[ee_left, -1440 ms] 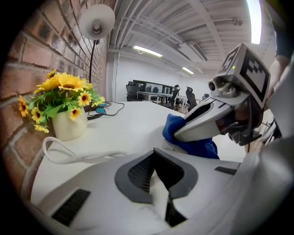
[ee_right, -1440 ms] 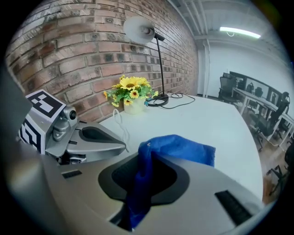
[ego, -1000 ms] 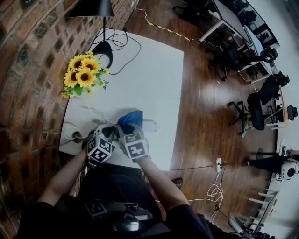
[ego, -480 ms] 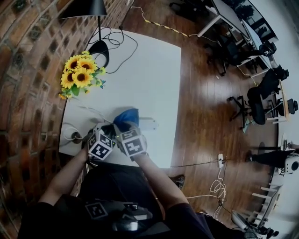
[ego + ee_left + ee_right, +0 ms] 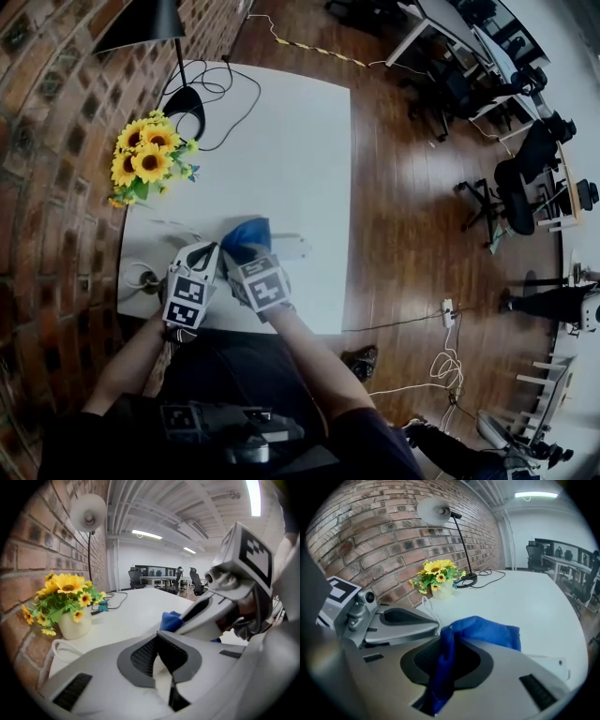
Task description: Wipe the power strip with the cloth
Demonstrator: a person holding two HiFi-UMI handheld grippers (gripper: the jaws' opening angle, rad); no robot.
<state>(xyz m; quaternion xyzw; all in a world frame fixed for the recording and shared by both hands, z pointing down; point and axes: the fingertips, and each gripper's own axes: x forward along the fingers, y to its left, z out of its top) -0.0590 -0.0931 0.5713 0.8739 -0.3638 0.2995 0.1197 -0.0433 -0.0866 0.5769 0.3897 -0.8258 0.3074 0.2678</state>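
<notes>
Blue cloth (image 5: 247, 231) pinched in right tongs (image 5: 241, 255), left tongs (image 5: 207, 253) lifted aside

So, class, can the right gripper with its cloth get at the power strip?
Probably yes: the right gripper clamps the blue cloth, and the power strip lies on the table just beyond it, nothing between.

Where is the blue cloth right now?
The blue cloth is pinched in the right gripper, seen in its own view. It drapes forward over the white table near the front edge, beside the power strip.
</notes>
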